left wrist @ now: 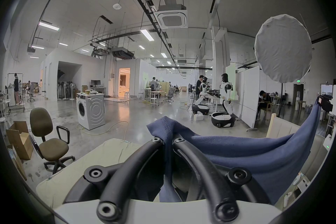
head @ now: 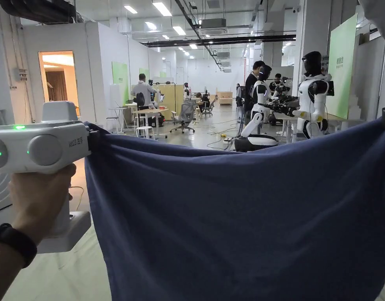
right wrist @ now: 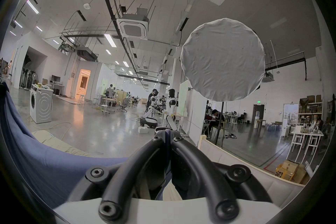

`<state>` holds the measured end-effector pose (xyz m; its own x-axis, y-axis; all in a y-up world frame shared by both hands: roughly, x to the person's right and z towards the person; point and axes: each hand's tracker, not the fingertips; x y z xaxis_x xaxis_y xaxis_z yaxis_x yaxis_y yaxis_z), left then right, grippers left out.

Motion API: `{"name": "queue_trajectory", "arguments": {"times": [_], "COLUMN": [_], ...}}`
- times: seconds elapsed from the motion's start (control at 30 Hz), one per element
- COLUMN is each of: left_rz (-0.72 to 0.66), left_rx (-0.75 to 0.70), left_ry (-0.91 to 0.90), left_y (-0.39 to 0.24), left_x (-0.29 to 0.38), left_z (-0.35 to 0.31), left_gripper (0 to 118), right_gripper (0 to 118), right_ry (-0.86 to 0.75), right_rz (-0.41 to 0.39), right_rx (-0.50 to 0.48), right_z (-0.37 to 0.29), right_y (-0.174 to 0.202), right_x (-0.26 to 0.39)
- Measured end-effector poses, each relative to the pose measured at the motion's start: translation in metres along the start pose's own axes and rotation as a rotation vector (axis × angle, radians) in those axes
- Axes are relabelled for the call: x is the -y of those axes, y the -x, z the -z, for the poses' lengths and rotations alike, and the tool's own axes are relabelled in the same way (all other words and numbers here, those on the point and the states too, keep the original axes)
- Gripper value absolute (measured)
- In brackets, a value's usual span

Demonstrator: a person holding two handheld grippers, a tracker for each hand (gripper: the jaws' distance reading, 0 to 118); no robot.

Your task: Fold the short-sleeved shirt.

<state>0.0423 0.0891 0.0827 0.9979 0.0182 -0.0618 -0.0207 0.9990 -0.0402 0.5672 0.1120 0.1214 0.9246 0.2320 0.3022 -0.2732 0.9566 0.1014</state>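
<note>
A dark blue shirt (head: 242,219) hangs in the air, stretched wide between both grippers, its top edge sagging in the middle. In the head view my left gripper (head: 93,137) pinches the shirt's upper left corner, held by a hand with a black wristband. The left gripper view has the left gripper (left wrist: 168,139) shut on a blue hem fold (left wrist: 163,128), and the cloth (left wrist: 254,151) runs right to the far right gripper (left wrist: 325,103). In the right gripper view, the right gripper (right wrist: 167,136) is shut on a thin blue edge, with the shirt (right wrist: 36,155) trailing left.
A cream padded surface (left wrist: 87,160) lies below the shirt. Beyond stand a washing machine (left wrist: 91,111), a brown office chair (left wrist: 47,140), white humanoid robots (head: 313,98), several people at desks and a round white light diffuser (right wrist: 223,60).
</note>
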Motion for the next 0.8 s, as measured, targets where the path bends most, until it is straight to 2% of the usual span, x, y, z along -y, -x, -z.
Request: {"name": "queue_trajectory", "arguments": {"times": [0.1, 0.23, 0.3, 0.4, 0.53, 0.6, 0.7, 0.8], "left_rz": [0.0, -0.028, -0.012, -0.019, -0.045, -0.028, -0.123, -0.069], "left_rx": [-0.011, -0.027, -0.029, -0.028, -0.035, -0.05, 0.002, 0.03], "left_ry": [0.027, 0.052, 0.066, 0.08, 0.076, 0.084, 0.096, 0.125], "left_y": [-0.003, -0.007, -0.013, -0.02, -0.028, -0.033, -0.028, -0.023], "left_x": [0.012, 0.029, 0.038, 0.047, 0.058, 0.066, 0.083, 0.111], "left_z": [0.024, 0.052, 0.067, 0.087, 0.11, 0.118, 0.109, 0.081], "left_gripper": [7, 7, 7, 7, 7, 7, 7, 7], "right_gripper": [4, 4, 4, 4, 4, 4, 4, 4], "right_ry": [0.016, 0.034, 0.06, 0.084, 0.127, 0.12, 0.116, 0.132], "right_rz": [-0.039, -0.032, -0.072, -0.036, -0.065, -0.042, -0.03, -0.016], "right_rx": [-0.001, 0.001, 0.013, 0.016, 0.035, 0.016, -0.011, -0.053], "right_z": [0.02, 0.046, 0.066, 0.085, 0.107, 0.105, 0.088, 0.052], "right_y": [0.009, 0.02, 0.027, 0.031, 0.037, 0.038, 0.037, 0.032], "right_x": [0.012, 0.032, 0.039, 0.05, 0.063, 0.068, 0.085, 0.11]}}
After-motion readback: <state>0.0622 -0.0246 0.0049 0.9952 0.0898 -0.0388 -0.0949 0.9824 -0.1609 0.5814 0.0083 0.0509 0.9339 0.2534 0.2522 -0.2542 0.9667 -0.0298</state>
